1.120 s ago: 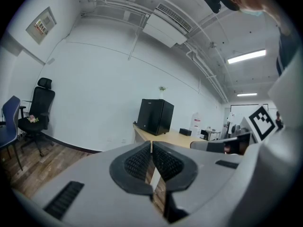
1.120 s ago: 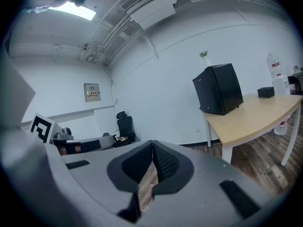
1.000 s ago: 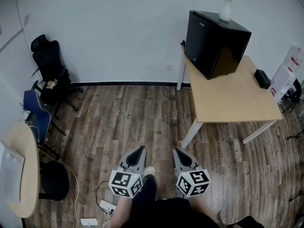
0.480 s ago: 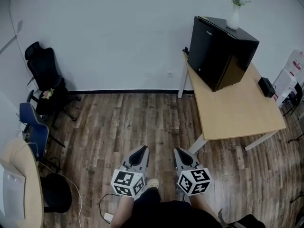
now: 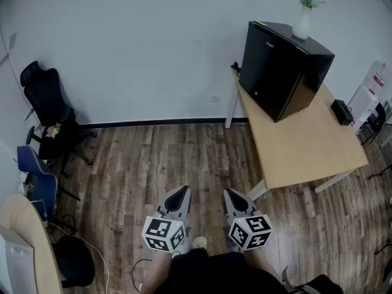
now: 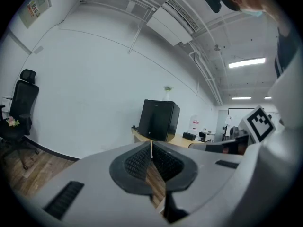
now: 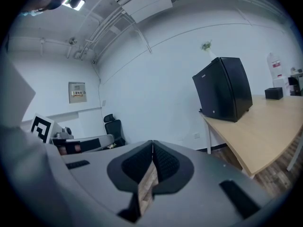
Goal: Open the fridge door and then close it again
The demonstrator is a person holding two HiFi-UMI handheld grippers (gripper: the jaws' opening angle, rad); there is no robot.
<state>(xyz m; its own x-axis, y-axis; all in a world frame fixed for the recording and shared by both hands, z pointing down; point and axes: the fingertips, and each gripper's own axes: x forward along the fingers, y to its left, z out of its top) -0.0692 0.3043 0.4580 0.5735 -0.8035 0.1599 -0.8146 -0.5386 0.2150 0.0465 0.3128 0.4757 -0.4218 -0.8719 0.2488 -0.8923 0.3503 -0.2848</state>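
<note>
While left gripper point(image 5: 181, 192) and right gripper point(image 5: 229, 193) hover, jaws pressed together, empty, mini fridge point(image 5: 278, 66) stands well ahead-right on desk point(image 5: 306, 149), door shut.

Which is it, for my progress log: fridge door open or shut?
Shut: the fridge door lies flush all round, with no gap or interior showing.

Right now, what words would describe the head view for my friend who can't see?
A black mini fridge, door closed, stands on a light wooden table by the white wall, a white vase on top. Nearer, the left gripper and right gripper are shut and empty above the wood floor.
</note>
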